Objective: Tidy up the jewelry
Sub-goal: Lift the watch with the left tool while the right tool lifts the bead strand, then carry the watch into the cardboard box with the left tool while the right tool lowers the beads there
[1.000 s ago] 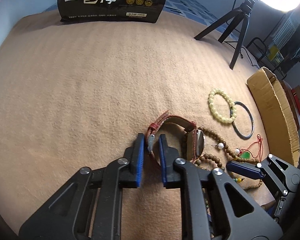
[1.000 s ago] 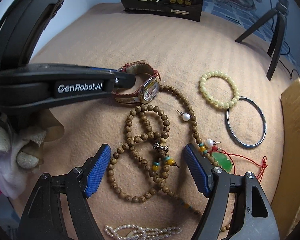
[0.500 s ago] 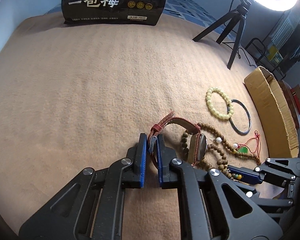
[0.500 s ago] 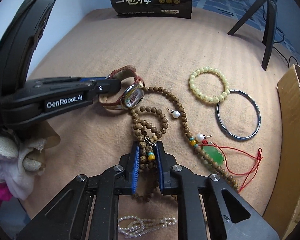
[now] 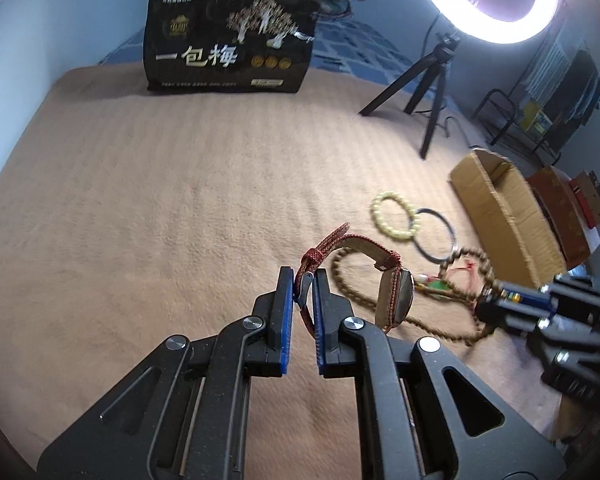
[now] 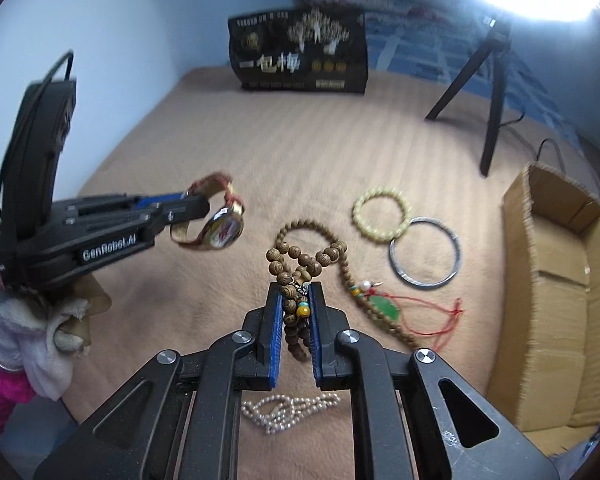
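My left gripper (image 5: 303, 280) is shut on the red strap of a wristwatch (image 5: 394, 300) and holds it above the tan blanket; the watch also shows in the right wrist view (image 6: 222, 229). My right gripper (image 6: 296, 294) is shut on a wooden bead bracelet (image 6: 306, 260) and lifts it off the blanket; it appears in the left wrist view (image 5: 500, 300) at the right. A long wooden bead necklace (image 6: 346, 276) with a green pendant (image 6: 384, 307) lies below.
A yellow bead bracelet (image 6: 381, 213) and a metal bangle (image 6: 425, 253) lie on the blanket. A pearl strand (image 6: 288, 408) lies near me. An open cardboard box (image 6: 560, 280) stands at the right. A black snack bag (image 5: 228, 48) and a ring-light tripod (image 5: 432, 92) stand at the back.
My left gripper lifted the watch off the blanket. My right gripper closed on the wooden bead bracelet and raised it. Both views tilted up.
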### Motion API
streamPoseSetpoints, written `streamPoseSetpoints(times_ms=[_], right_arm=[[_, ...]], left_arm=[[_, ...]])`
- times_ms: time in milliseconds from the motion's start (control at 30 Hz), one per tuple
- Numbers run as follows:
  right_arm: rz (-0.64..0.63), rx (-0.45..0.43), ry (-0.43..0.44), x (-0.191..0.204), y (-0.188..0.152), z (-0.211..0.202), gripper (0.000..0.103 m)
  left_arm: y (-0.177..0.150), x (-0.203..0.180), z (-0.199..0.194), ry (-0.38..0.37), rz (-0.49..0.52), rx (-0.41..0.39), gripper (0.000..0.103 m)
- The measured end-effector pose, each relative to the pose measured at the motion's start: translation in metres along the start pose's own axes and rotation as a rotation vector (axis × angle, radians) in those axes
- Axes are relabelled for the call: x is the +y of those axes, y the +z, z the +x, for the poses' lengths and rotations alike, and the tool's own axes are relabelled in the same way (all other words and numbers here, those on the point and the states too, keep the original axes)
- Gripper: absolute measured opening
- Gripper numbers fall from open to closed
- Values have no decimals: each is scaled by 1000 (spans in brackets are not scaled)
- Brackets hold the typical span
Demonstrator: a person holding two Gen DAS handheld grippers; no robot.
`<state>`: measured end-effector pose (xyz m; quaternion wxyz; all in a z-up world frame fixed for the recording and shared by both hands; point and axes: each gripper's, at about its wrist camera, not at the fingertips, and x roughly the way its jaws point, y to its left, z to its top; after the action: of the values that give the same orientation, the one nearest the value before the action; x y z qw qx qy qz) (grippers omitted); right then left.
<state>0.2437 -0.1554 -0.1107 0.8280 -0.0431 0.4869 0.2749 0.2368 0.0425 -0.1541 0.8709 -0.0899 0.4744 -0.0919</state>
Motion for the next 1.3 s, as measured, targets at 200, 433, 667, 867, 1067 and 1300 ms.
streamPoseSetpoints(times_ms=[200,433,667,867,1067,1300], right_arm=[[-16,-84,-26,4,8,-56,10],[-19,-168,-55,5,13,-112,10],[-17,-246,-84,-2,15,-157,10],[-13,-310,-116,-14,17,-195,10],[1,-368,-171,-32,14,-227,10],[30,-426,-265,-65,12,-263,10]], left_arm=[[-2,-11,-37,-6,12,-42,7],[0,-28,-76,-3,33,-107,7],[-1,-54,-103,-25,79,-141,7],[-1,-81,-115,-58,113,-158,7],[2,-113,-117,-103,153,-160,7],[9,-157,-108,-150,207,-151,7]])
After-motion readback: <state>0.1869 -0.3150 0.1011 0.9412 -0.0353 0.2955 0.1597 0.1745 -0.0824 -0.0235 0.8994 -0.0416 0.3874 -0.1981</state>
